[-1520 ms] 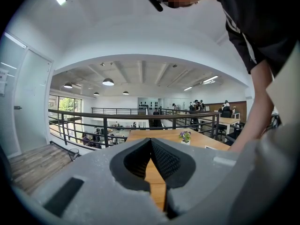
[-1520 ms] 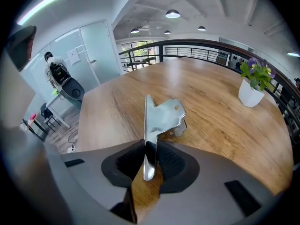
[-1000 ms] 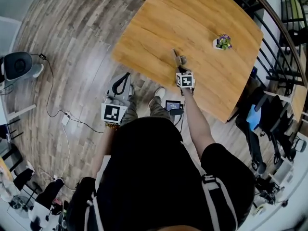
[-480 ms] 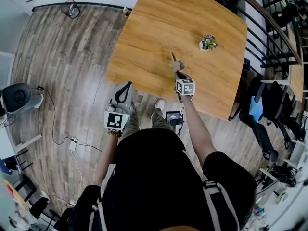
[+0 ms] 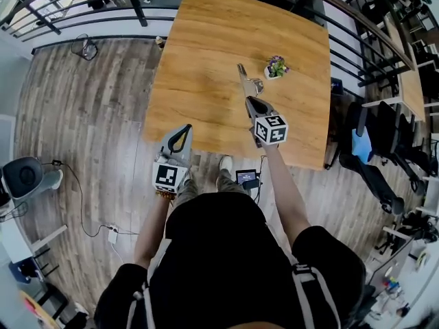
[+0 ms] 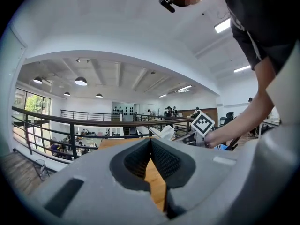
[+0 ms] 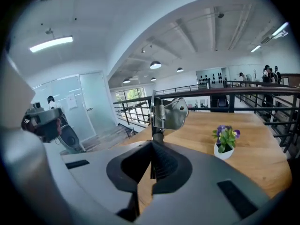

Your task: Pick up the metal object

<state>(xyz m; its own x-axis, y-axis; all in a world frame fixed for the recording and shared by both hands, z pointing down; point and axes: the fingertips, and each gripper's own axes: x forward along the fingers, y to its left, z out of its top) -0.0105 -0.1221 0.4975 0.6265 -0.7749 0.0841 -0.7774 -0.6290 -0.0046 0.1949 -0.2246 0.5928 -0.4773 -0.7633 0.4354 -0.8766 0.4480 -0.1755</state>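
Head view: the right gripper (image 5: pixel 248 100) reaches over the middle of the wooden table (image 5: pixel 199 60), its jaws clamped on the metal object (image 5: pixel 247 82), which sticks out beyond the tips towards the far side. A small potted plant (image 5: pixel 276 66) stands just to the right of it. The left gripper (image 5: pixel 182 133) hangs off the near edge of the table, well apart from all this. From so high up it is hard to say whether the metal piece is fully clear of the wood.

Left gripper view: the left gripper (image 6: pixel 151 143) has its jaws brought together at the tips with nothing between them; only a strip of table shows through the gap lower down.

Right gripper view: the right gripper (image 7: pixel 152 145) pinches the lower edge of the metal object (image 7: pixel 169 110), a flat plate with a coil spring, standing upright above the jaws. The potted plant (image 7: pixel 225 142) sits to the right on the table (image 7: pixel 267 158).

The step in hand looks like the lift. The hold is on a thin edge, so the squeeze should be kept firm, the rise straight and slow, and the plate kept upright so it cannot pivot or swing right into the plant.
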